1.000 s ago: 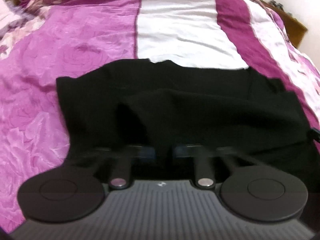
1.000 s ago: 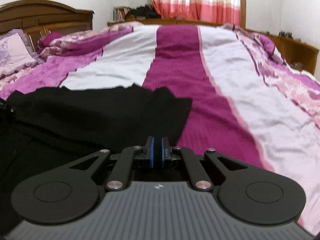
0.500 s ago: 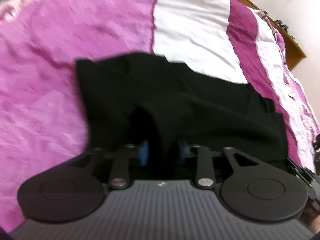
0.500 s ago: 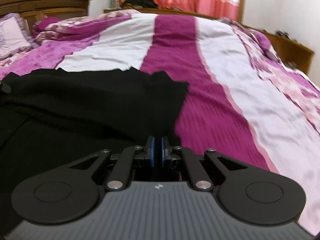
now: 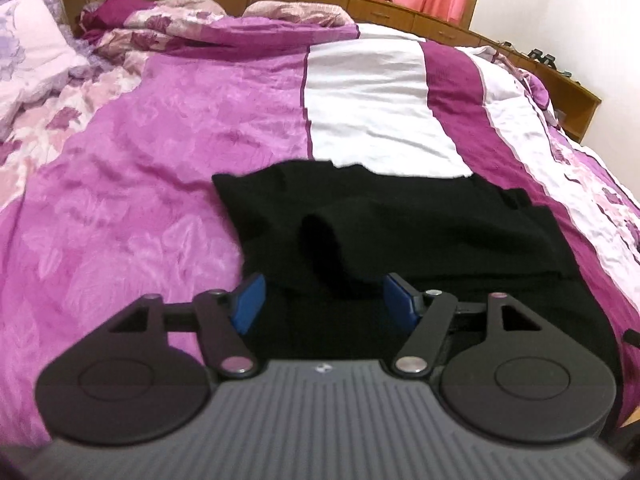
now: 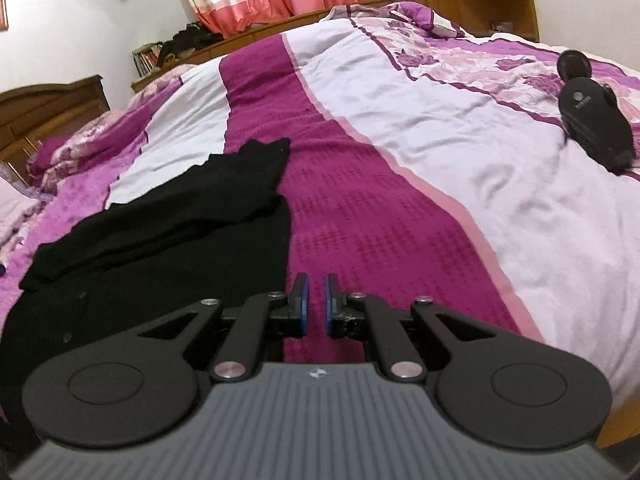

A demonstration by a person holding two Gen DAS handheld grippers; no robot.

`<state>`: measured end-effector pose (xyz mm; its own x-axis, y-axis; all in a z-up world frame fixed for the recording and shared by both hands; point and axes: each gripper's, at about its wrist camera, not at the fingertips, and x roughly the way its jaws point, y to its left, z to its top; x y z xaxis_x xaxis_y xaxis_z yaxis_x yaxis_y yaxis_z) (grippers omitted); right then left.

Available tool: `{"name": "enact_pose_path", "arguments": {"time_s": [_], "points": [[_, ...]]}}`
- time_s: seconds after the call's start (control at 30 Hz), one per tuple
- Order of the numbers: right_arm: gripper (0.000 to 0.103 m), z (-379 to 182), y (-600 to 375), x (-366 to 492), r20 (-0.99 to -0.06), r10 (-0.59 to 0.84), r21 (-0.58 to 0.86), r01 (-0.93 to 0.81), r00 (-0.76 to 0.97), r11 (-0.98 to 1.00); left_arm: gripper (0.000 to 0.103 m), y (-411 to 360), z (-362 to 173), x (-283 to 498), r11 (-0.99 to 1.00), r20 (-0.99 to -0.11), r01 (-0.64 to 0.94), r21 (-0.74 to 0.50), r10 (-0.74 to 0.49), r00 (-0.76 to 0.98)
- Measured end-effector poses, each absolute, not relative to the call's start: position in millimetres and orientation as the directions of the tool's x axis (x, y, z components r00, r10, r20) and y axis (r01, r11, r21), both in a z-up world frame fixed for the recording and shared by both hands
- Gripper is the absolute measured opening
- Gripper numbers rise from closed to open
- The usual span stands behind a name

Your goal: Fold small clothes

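Across the lower centre of the left view, the black knit garment (image 5: 420, 232) lies half-folded on the purple striped bedspread (image 5: 160, 184). The left tool (image 5: 324, 300) gapes wide and empty above it; the right tool (image 6: 312, 300) stands narrowly parted, holding nothing. Each should probably pinch a near corner through both layers, so the next fold carries over square.

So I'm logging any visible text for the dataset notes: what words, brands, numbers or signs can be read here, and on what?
No text reads clearly in either view.
Small white logo mark, no letters, on the grey body behind the left claw.
The same mark behind the right claw.
A round emblem with a line of print on the black device lying on the bedspread: too small and blurred to read.
Book spines on the shelf: unreadable.
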<state>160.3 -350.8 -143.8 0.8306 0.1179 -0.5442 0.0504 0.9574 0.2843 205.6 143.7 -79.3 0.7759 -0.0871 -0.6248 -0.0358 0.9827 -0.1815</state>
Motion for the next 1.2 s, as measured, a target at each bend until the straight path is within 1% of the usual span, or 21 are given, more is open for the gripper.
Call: {"name": "enact_pose_path", "arguments": {"time_s": [0.03,0.07,0.1,0.13,0.17,0.27,0.3,0.4,0.47,0.5,0.57,0.63,0.7,0.73,0.77,0.8,0.83,0.87,1.03,1.13,1.2], "points": [[0.022,-143,-354,157,-0.537,0.125,0.293,0.046,0.834,0.955,0.068,145,-81,201,0.980,-0.627,-0.036,-0.194,-0.096,0.773],[0.036,-141,-357,154,-0.534,0.126,0.306,0.053,0.836,0.951,0.068,147,-83,195,0.978,-0.624,-0.030,-0.205,-0.107,0.774],[0.047,-140,-360,150,-0.527,0.127,0.322,0.059,0.840,0.945,0.068,149,-86,191,0.977,-0.625,-0.024,-0.211,-0.116,0.772],[0.066,-139,-363,148,-0.516,0.130,0.339,0.062,0.846,0.939,0.068,151,-88,186,0.978,-0.636,-0.027,-0.207,-0.114,0.763],[0.075,-139,-366,143,-0.507,0.139,0.363,0.064,0.851,0.930,0.068,153,-91,182,0.980,-0.647,-0.029,-0.195,-0.106,0.755],[0.076,-136,-376,135,-0.495,0.184,0.416,0.046,0.849,0.908,0.071,161,-98,167,0.982,-0.662,-0.032,-0.187,-0.102,0.742],[0.076,-135,-378,133,-0.490,0.196,0.421,0.034,0.850,0.906,0.076,165,-99,163,0.980,-0.661,-0.034,-0.194,-0.105,0.743],[0.079,-139,-384,129,-0.480,0.209,0.421,0.014,0.852,0.907,0.077,176,-105,146,0.960,-0.591,-0.022,-0.279,-0.153,0.792],[0.080,-147,-390,133,-0.484,0.233,0.461,0.019,0.844,0.887,0.078,179,-110,143,0.944,-0.605,-0.021,-0.330,-0.195,0.772],[0.080,-152,-394,135,-0.478,0.251,0.493,0.021,0.842,0.870,0.078,178,-113,142,0.945,-0.623,-0.020,-0.327,-0.200,0.756],[0.080,-160,-399,137,-0.461,0.276,0.537,0.018,0.843,0.843,0.078,170,-120,139,0.965,-0.656,-0.017,-0.263,-0.166,0.736],[0.082,-165,-401,137,-0.440,0.287,0.564,0.013,0.851,0.826,0.078,160,-130,139,0.984,-0.703,-0.026,-0.177,-0.108,0.703],[0.083,-169,-401,138,-0.427,0.295,0.571,0.002,0.855,0.821,0.079,158,-143,141,0.990,-0.732,-0.022,-0.141,-0.090,0.676],[0.084,-170,-400,139,-0.425,0.295,0.573,0.002,0.855,0.820,0.088,159,-147,141,0.988,-0.722,-0.025,-0.153,-0.095,0.685],[0.085,-173,-399,139,-0.422,0.295,0.576,0.002,0.857,0.818,0.094,162,-149,142,0.983,-0.711,-0.028,-0.184,-0.113,0.694],[0.086,-174,-397,140,-0.417,0.296,0.576,-0.003,0.860,0.818,0.103,166,-151,141,0.973,-0.702,-0.030,-0.227,-0.143,0.698],[0.087,-175,-396,141,-0.413,0.297,0.570,-0.010,0.861,0.821,0.103,168,-153,142,0.963,-0.690,-0.043,-0.265,-0.158,0.706],[0.088,-176,-393,143,-0.418,0.297,0.558,-0.015,0.859,0.829,0.103,168,-154,141,0.961,-0.682,-0.066,-0.270,-0.143,0.717],[0.090,-179,-386,149,-0.410,0.336,0.562,-0.054,0.848,0.825,0.103,151,-156,139,0.982,-0.692,-0.064,-0.179,-0.080,0.718],[0.091,-180,-383,153,-0.399,0.416,0.602,-0.108,0.817,0.791,0.103,148,-156,141,0.985,-0.704,-0.065,-0.163,-0.070,0.707],[0.091,-179,-379,154,-0.409,0.442,0.597,-0.133,0.799,0.791,0.103,148,-156,141,0.985,-0.707,-0.059,-0.164,-0.075,0.703]]}}
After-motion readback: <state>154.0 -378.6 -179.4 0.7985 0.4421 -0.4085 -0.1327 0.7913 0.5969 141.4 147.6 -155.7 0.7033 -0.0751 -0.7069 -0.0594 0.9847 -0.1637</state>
